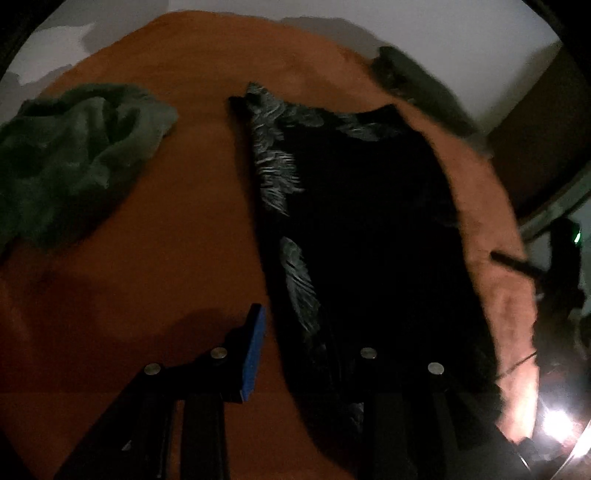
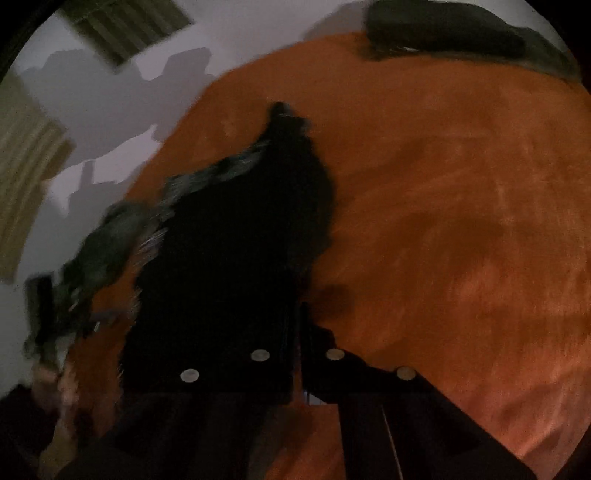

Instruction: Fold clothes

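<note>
A black garment with a grey feather print lies lengthwise on an orange surface. My left gripper is open over its near end: the blue-padded left finger is beside the cloth and the right finger is lost against the black fabric. In the right wrist view the same black garment hangs lifted and bunched. My right gripper is shut on its edge, above the orange surface. The other gripper shows blurred at the left edge.
A crumpled green garment lies at the left of the orange surface. A dark folded item sits at the far right corner and also shows in the right wrist view. A white wall stands behind. A bright light glares at the lower right.
</note>
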A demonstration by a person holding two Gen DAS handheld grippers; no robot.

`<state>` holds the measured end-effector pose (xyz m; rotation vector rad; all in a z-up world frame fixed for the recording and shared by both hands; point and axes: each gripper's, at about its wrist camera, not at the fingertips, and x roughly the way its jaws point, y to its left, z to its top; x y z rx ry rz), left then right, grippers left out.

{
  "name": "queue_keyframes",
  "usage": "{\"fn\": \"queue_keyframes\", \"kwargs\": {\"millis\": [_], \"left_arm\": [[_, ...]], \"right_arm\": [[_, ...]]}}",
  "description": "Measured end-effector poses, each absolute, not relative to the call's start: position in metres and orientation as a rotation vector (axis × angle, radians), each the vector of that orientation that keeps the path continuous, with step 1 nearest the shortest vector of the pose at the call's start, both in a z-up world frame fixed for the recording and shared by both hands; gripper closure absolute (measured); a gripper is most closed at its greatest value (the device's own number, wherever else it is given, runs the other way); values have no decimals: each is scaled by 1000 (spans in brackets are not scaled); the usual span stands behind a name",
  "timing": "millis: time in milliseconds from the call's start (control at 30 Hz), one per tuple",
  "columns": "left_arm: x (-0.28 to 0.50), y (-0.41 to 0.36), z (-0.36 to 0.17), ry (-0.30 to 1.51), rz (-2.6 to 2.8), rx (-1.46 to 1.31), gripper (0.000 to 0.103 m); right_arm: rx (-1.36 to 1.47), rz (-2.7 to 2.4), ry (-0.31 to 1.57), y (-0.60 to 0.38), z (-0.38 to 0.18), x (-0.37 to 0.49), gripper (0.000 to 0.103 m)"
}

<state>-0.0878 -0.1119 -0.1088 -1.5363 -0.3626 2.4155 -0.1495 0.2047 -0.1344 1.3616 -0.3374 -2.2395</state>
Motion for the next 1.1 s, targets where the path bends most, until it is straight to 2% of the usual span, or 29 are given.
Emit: {"fn": "queue_keyframes", "kwargs": {"millis": [100, 167, 267, 333, 433, 667, 733, 767, 800, 833, 967, 1033, 1100], "left_arm": [[-62, -81, -102, -350, 2296, -1497, 69], [-45, -46, -112, -227, 2197, -1503, 69], [-32, -5, -148, 68, 2188, -1595, 69], [-33, -12, -163, -2, 2166, -1656, 69], [-27, -25, -140, -64, 2146, -1620, 69], [-7, -14, -81, 279, 2046, -1430, 67], [-3, -17, -84, 305, 2024, -1411, 57], [-8, -16, -92, 311, 2029, -1417, 52], [-13, -16, -100, 317, 2034, -1423, 48], [-17, -16, -108, 322, 2035, -1433, 47], [-3, -19, -133, 365, 1992, -1475, 47], [6, -21, -133, 483, 2007, -1417, 46], [15, -24, -133, 603, 2018, -1354, 42]], "right_arm": [[1334, -2114, -295, 192, -131, -98, 100], [1349, -2039, -305, 182, -140, -70, 100], [1417, -1991, -292, 173, -166, -41, 100], [1497, -2024, -266, 179, -181, -34, 100], [1465, -2020, -411, 201, -168, -31, 100], [1294, -1956, -378, 228, -82, -1, 100], [1241, -1981, -337, 236, -67, 8, 91], [1220, -2005, -306, 235, -63, 10, 75], [1209, -2040, -253, 230, -67, 9, 55], [1201, -2076, -181, 225, -76, 8, 48], [1200, -2120, 267, 205, -118, 15, 46], [1161, -2115, 509, 197, -138, 22, 46], [1004, -2087, 761, 198, -150, 39, 46]]}}
